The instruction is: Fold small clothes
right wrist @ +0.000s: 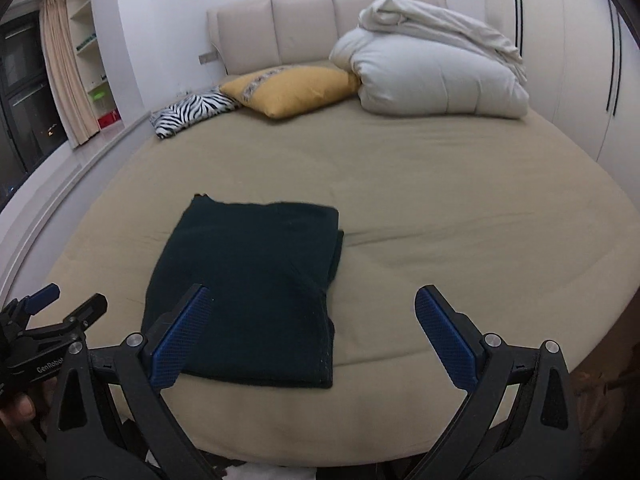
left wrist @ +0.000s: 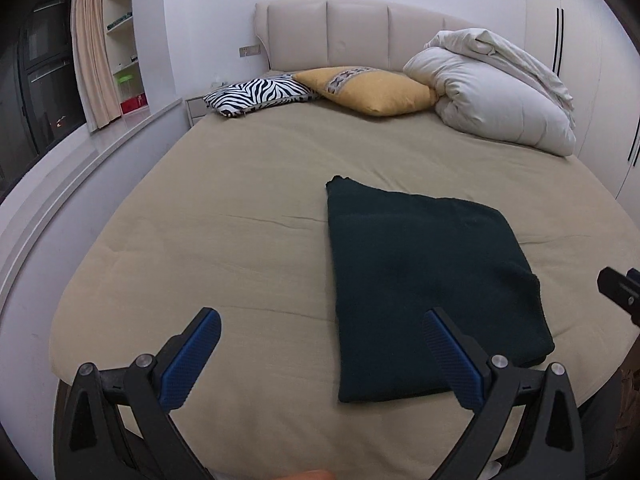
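Dark green cloth (left wrist: 420, 284) lies folded flat into a rectangle on the beige bed (left wrist: 240, 240), near the foot edge, touching nothing else. In the left wrist view it sits at 3 to 5 o'clock of centre; in the right wrist view (right wrist: 248, 292) at 7 to 9 o'clock.

Left gripper (left wrist: 320, 356) hovers over the sheet, jaws spread wide, empty. Its right blue pad (left wrist: 452, 364) overlaps the cloth's near edge in the view; cannot tell if it touches. Left pad is over bare sheet at 7 o'clock.

Right gripper (right wrist: 312, 336) also released, jaws wide apart, empty. Its left pad (right wrist: 182, 340) overlaps the cloth's near left corner in the view; contact unclear. Right pad over bare sheet at 5 o'clock.

The left gripper shows in the right wrist view at 9 o'clock (right wrist: 52, 304); the right gripper's tip shows at 3 o'clock in the left wrist view (left wrist: 620, 288).

At the head end, 12 o'clock: zebra pillow (left wrist: 260, 94), yellow pillow (left wrist: 368, 88) beside it, touching, white duvet (left wrist: 500, 92) bundled at 1 o'clock against the headboard (left wrist: 356, 32).
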Action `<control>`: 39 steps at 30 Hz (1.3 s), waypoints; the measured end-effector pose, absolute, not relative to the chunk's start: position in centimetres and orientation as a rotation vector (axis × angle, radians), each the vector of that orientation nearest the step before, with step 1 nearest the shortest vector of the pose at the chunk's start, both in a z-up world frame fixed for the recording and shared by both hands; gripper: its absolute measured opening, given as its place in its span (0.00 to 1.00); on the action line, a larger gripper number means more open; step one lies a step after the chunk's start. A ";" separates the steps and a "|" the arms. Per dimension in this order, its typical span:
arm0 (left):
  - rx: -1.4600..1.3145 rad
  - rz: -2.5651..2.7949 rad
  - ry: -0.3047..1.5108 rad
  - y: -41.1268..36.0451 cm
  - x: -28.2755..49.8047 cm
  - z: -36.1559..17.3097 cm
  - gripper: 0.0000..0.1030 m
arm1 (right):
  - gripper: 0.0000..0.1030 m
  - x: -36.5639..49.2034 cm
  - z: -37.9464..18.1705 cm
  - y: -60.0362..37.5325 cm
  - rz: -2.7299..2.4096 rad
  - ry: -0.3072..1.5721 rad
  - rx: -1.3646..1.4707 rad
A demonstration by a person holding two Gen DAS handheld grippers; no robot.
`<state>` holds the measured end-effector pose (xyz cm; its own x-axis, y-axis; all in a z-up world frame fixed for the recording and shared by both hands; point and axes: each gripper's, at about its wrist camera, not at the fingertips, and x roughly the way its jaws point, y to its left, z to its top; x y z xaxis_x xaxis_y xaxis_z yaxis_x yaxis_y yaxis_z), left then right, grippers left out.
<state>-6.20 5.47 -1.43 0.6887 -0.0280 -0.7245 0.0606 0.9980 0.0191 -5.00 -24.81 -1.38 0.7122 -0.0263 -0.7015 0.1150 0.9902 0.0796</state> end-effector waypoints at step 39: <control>0.034 -0.051 0.880 6.5 -5.6 -4.0 1.00 | 1.00 -5.6 -8.0 -22.6 -0.075 0.916 0.075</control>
<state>-5.59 6.46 -3.97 0.6361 -0.0303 -0.7710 0.0586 0.9982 0.0091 -5.58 -22.57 -7.96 0.6069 -0.0324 -0.7942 0.0967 0.9948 0.0333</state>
